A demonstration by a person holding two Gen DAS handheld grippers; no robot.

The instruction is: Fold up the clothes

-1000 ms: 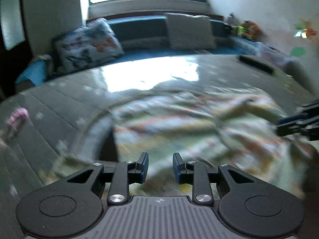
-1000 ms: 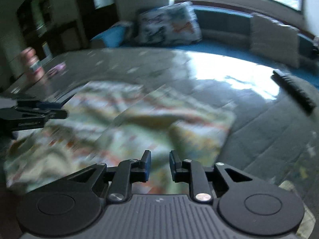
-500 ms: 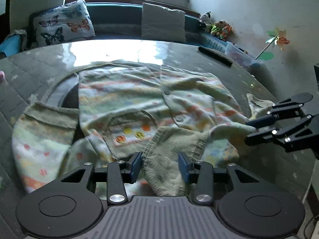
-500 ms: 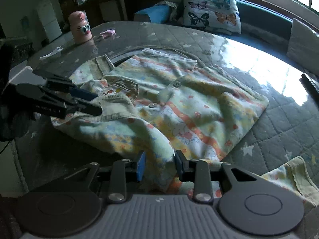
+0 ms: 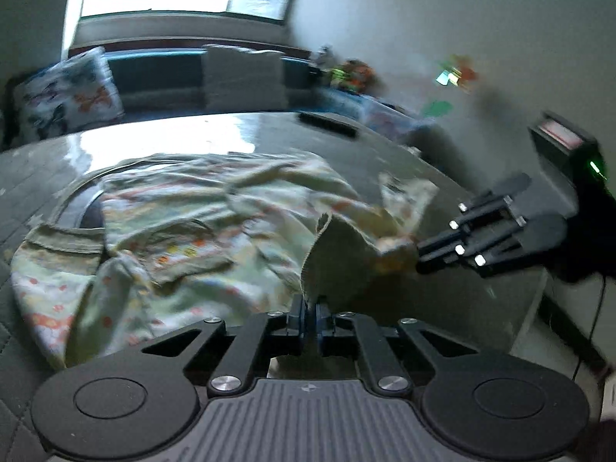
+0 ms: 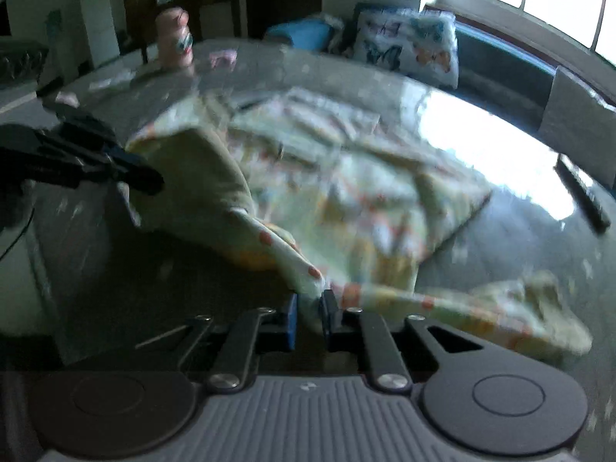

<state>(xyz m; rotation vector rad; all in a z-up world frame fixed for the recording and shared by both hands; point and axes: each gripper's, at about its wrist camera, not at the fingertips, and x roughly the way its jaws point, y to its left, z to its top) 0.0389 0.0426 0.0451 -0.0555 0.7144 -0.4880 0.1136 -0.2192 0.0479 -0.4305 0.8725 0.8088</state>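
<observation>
The left gripper (image 5: 311, 313) has its jaws pressed together on a thin edge of the pale green patterned shirt (image 5: 200, 227), which rises from between the pads as a raised fold; the jaws have just been closing, with that cloth between them. The right gripper (image 6: 309, 317) is clamped on a thicker bunch of the same shirt (image 6: 338, 177), a dotted corner of it wedged between the blue pads; its jaws too have just been closing on the fabric. In the left wrist view the right gripper (image 5: 423, 256) shows at the right, its tips meeting a gathered bit of cloth, and in the right wrist view the left gripper (image 6: 148, 181) shows at the left, its tip at a lifted flap. Between the two grips the near hem is pulled up off the surface, while the remainder of the shirt lies crumpled and spread on the dark quilted table (image 5: 385, 154), one sleeve (image 5: 46, 269) trailing to the left. Farther off, a dark remote (image 5: 327, 125) lies near the table's far edge, a butterfly cushion (image 5: 65, 96) leans on the bench under the window, and a pink cup (image 6: 175, 36) stands at the table's far side. Both views are blurred.
</observation>
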